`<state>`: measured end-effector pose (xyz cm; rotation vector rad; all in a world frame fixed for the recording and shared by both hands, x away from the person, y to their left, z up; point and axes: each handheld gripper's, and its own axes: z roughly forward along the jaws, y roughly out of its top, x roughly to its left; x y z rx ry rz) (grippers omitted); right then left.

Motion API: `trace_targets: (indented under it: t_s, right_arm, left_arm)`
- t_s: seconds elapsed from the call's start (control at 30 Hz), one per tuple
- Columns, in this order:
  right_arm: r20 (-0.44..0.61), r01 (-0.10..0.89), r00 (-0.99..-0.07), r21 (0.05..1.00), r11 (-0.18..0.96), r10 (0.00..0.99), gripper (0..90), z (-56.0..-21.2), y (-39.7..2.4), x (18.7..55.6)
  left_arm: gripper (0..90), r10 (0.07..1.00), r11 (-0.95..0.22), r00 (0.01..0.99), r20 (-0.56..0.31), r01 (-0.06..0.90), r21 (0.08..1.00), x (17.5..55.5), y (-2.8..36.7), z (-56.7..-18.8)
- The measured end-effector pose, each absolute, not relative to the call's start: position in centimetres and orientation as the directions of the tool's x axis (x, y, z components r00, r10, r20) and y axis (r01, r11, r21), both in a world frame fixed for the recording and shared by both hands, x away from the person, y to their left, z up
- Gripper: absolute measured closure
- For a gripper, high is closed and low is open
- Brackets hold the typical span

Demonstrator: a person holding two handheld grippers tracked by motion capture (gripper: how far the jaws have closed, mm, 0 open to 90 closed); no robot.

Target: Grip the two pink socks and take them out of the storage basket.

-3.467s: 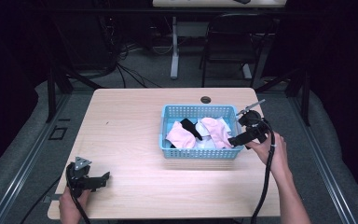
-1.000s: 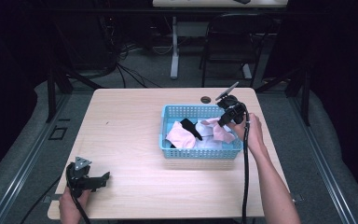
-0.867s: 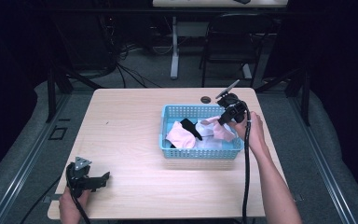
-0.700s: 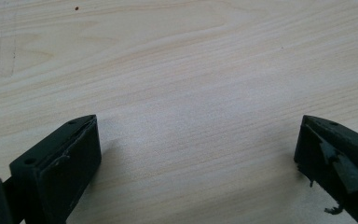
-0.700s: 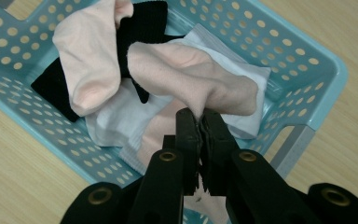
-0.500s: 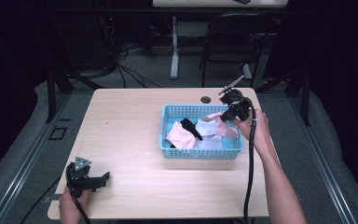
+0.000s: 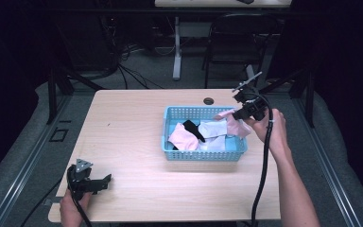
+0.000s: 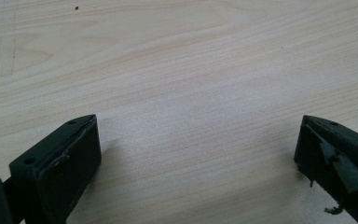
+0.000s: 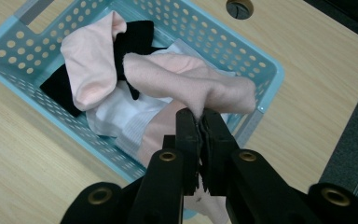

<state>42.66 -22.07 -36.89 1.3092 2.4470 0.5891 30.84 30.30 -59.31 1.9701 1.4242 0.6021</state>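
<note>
A light blue perforated basket point(image 7: 203, 153) stands right of the table's middle, holding pink, white and black socks point(image 7: 196, 135). Above its right end my right gripper point(image 7: 238, 115) is shut on a pink sock point(image 7: 234, 124), which hangs lifted above the basket. In the right gripper view that pink sock point(image 9: 186, 81) drapes across the pinched jaws, over the basket point(image 9: 270, 70), where another pink sock point(image 9: 91, 70), a black sock point(image 9: 133, 39) and a white sock point(image 9: 116, 114) lie. My left gripper point(image 7: 105, 179) rests at the table's front left corner, open; its jaws stand wide over bare wood point(image 8: 191, 93).
A round cable hole point(image 7: 209, 100) sits in the tabletop behind the basket. A dark chair point(image 7: 236, 42) and a desk leg point(image 7: 176, 52) stand beyond the far edge. Bare wood point(image 7: 123, 127) stretches left of the basket.
My right gripper has risen out of the basket's right end with the pink sock pinched in it and drifted right. The left gripper has stayed put.
</note>
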Motion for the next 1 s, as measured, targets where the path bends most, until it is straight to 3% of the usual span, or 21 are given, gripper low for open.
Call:
trace_targets:
  t_s: [0.6, 1.0]
  right_arm:
    - [-0.071, 0.762, -0.416, 0.516, 0.390, 0.906, 86.6, -36.7, -27.9, 41.8]
    - [-0.051, 0.829, -0.307, 0.475, 0.293, 0.950, 86.6, -39.3, -32.5, 42.1]
  left_arm:
    - [0.5, 0.950, -0.221, 0.312, 0.003, 0.665, 0.714, 30.8, 30.3, -59.3]
    - [0.5, 0.950, -0.220, 0.312, 0.003, 0.665, 0.714, 30.8, 30.3, -59.3]
